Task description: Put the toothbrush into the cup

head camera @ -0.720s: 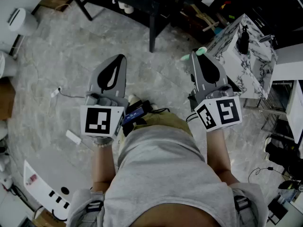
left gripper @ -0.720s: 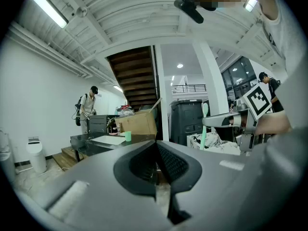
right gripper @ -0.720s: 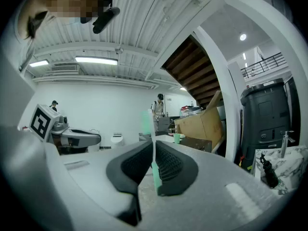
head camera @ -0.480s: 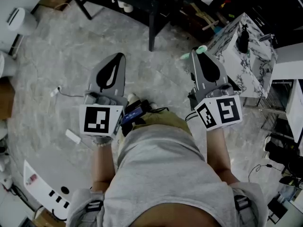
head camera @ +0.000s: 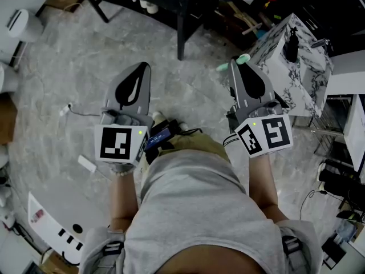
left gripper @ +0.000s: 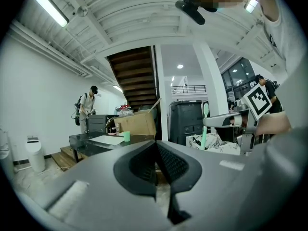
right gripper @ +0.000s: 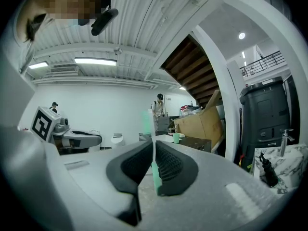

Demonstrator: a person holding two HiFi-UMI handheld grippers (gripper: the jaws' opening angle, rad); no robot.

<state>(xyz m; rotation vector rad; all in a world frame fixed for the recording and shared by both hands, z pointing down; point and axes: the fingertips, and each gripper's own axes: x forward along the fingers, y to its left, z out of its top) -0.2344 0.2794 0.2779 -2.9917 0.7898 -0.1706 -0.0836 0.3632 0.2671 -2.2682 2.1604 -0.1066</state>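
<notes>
1. Black ribbed pads of the right gripper (right gripper: 154,146) closed down to a handle's thickness on a slim mint-green plastic toothbrush (right gripper: 155,174), gripped crosswise, with both ends poking out past the jaws.
2. Matching black pads of the left gripper (left gripper: 155,146) pressed together, nothing between them.
3. Both grippers held level and side by side, well apart, out in front of a person's grey shirt (head camera: 194,210) and above a grey marbled floor (head camera: 85,56).
4. Far beyond the jaws, a small green cup (left gripper: 126,136) upright on a dark glossy table (left gripper: 91,141), well apart from the toothbrush.
5. Near the right gripper's tip, a white marble-patterned cabinet (head camera: 291,67) with a dark pump bottle (head camera: 292,45) on top.
</notes>
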